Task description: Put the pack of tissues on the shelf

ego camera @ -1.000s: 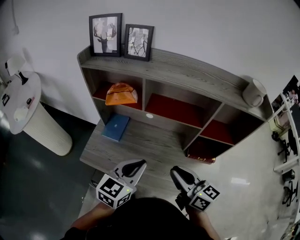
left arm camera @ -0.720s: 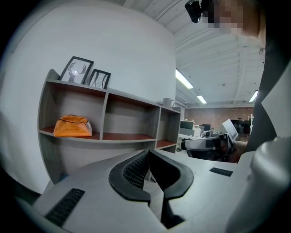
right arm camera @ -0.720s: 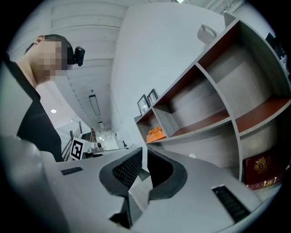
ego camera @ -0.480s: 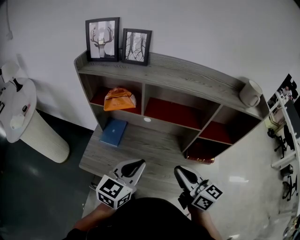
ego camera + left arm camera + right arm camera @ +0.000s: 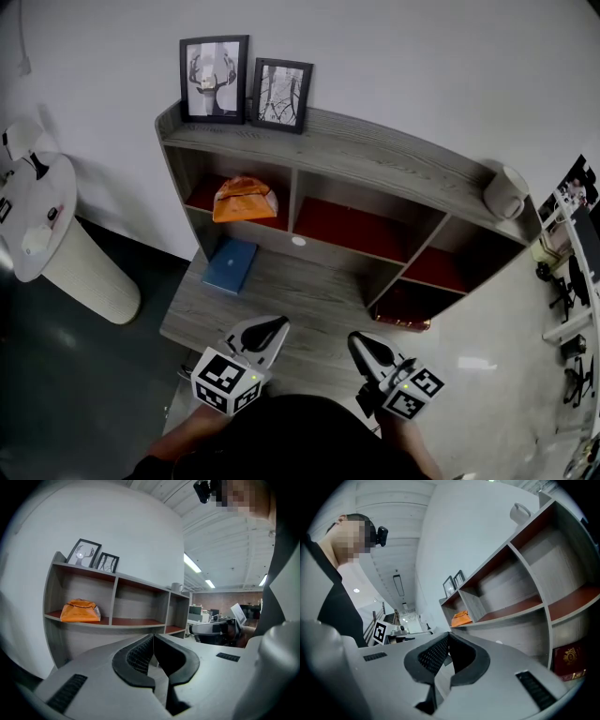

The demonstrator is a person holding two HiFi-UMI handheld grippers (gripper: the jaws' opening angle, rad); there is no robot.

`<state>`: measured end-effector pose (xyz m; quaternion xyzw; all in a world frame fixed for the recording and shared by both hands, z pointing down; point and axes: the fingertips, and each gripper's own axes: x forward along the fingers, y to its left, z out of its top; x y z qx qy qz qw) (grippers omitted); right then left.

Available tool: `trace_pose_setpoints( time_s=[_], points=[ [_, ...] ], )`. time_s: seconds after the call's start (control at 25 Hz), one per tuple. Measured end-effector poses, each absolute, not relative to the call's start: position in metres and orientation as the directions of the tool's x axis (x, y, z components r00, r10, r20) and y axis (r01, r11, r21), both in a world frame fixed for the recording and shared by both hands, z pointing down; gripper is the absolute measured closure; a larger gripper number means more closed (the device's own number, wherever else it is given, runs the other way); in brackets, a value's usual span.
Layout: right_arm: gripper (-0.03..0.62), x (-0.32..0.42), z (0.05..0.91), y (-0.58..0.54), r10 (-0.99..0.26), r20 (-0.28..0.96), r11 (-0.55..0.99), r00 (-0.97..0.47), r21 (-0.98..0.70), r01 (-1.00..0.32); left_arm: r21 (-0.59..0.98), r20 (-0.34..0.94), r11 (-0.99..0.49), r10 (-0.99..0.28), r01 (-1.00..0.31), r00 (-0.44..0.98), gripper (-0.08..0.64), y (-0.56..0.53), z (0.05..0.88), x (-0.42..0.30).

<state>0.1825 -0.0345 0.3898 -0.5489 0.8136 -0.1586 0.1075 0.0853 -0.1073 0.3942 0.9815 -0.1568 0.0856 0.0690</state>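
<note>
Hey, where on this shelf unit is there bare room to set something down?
Free: the middle compartment, the desk board right of the blue book, and the top board between the picture frames and white cup. Taken: the left compartment, by the orange pack.

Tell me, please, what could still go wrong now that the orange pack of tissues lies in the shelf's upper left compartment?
The pack of tissues seems close to its compartment's front edge; a nudge might drop it onto the blue book below.
The left gripper and right gripper are both shut and empty, so adjusting the pack now would push it rather than grasp it.
A jolt to the shelf could topple the picture frames on top.
</note>
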Motion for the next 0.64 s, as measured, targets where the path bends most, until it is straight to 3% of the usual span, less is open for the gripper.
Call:
trace_pose_setpoints(
  time_s=[0.64],
  points=[
    [0.575, 0.1802, 0.394, -0.0324, -0.926, 0.005, 0.346, -0.377, -0.386, -0.855, 0.104, 0.194, -0.94, -0.301, -0.325, 0.934, 0.543, -0.1071, 0.3962, 0.0838]
  ],
)
